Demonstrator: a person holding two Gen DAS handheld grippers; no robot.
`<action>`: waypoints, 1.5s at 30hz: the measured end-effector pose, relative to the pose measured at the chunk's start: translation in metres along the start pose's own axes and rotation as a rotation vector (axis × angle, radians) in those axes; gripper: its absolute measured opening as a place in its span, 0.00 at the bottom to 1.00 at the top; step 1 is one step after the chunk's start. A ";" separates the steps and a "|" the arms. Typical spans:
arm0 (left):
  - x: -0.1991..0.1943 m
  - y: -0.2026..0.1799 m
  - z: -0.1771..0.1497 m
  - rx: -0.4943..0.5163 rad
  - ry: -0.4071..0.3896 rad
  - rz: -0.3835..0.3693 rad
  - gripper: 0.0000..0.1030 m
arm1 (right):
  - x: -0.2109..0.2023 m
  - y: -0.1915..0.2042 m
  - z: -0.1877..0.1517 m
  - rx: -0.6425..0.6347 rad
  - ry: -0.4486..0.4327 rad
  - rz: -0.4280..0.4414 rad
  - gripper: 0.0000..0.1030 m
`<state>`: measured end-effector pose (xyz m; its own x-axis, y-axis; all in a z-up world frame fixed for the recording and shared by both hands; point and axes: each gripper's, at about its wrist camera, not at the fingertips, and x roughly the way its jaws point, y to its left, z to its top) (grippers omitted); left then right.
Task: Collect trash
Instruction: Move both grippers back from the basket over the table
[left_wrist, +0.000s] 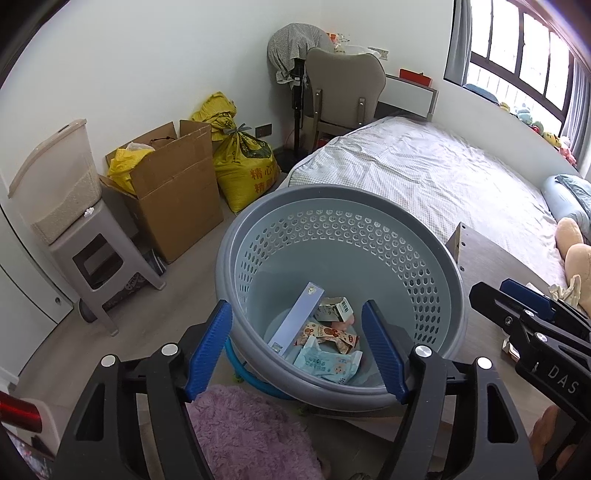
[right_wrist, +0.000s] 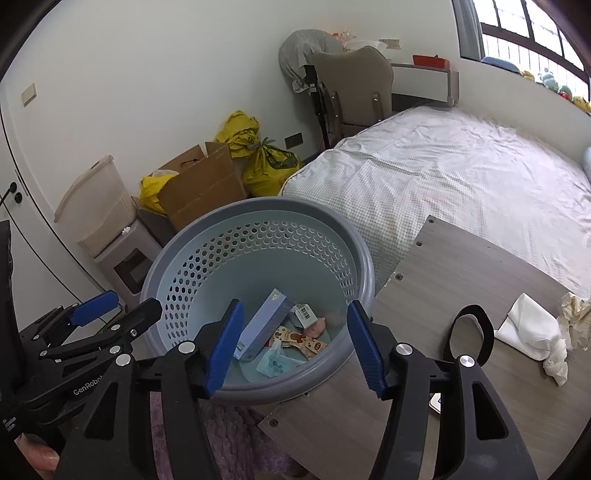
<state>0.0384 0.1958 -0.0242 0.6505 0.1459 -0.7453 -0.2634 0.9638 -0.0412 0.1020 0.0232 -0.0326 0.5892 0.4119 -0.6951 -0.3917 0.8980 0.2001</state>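
A grey-blue perforated basket (left_wrist: 236, 266) (right_wrist: 369, 266) stands beside a low wooden board. Inside lie a long pale-blue box (left_wrist: 297, 317) (right_wrist: 264, 323), a small carton (left_wrist: 338, 308), snack wrappers (left_wrist: 327, 336) (right_wrist: 295, 341) and a blue tissue pack (left_wrist: 328, 363) (right_wrist: 275, 363). My left gripper (left_wrist: 297, 345) is open and empty over the basket's near rim; it also shows at the left of the right wrist view (right_wrist: 122, 302). My right gripper (right_wrist: 295, 345) is open and empty over the basket, and shows at the right of the left wrist view (left_wrist: 495, 291). A crumpled white tissue (right_wrist: 532, 330) and crumpled paper (right_wrist: 576, 310) lie on the board.
The wooden board (right_wrist: 461, 258) rests against the bed (right_wrist: 443, 166). A black ring-shaped object (right_wrist: 471, 332) lies on the board. A purple fluffy rug (left_wrist: 243, 432) is below. A cardboard box (left_wrist: 173, 188), yellow sacks (left_wrist: 247, 166), a plastic stool (left_wrist: 99, 258) and a chair (left_wrist: 343, 92) line the wall.
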 end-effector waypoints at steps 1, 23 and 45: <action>-0.002 -0.001 0.000 -0.001 -0.002 0.001 0.68 | -0.002 0.000 -0.001 -0.001 -0.003 -0.002 0.57; -0.030 -0.027 -0.017 0.036 -0.035 -0.023 0.69 | -0.033 -0.020 -0.026 0.028 -0.030 -0.049 0.65; -0.041 -0.084 -0.042 0.135 -0.017 -0.098 0.69 | -0.071 -0.103 -0.076 0.162 -0.015 -0.172 0.68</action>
<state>0.0046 0.0996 -0.0181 0.6810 0.0520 -0.7305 -0.1007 0.9946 -0.0231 0.0468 -0.1100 -0.0563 0.6484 0.2517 -0.7185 -0.1665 0.9678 0.1887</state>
